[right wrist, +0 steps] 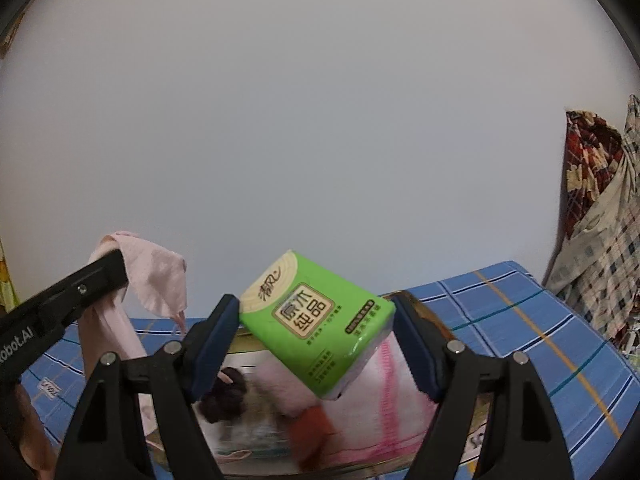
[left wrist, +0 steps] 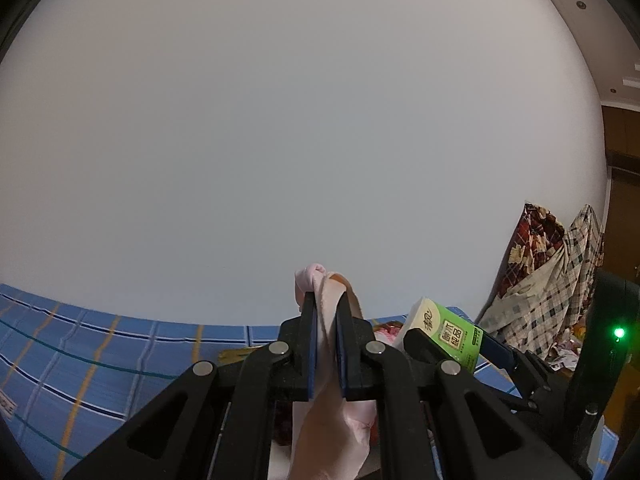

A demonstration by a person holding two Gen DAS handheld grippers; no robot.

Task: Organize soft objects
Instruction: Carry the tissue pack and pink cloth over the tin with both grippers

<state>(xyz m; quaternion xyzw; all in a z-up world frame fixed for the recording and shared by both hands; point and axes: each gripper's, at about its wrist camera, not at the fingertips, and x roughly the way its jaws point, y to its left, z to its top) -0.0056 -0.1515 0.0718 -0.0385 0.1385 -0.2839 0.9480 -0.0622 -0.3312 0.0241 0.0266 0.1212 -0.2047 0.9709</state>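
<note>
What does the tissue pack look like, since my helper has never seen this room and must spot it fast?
Start at the blue plaid bedspread under the white wall. Above it, the right gripper clamps the tissue pack, tilted, over a box of pink cloth. It is the only bright green, glossy, printed block; the pale pink cloth held by the left gripper is limp and plain.

Plain white wall (left wrist: 300,140) behind blue plaid bedsheet (right wrist: 520,312).

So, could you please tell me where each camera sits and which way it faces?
Left wrist: behind the left claw, facing the white wall; it pinches a pink cloth.
Right wrist: behind the right claw, same facing; it grips a green tissue pack.
Shared: cloth, pack, blue plaid sheet.
</note>
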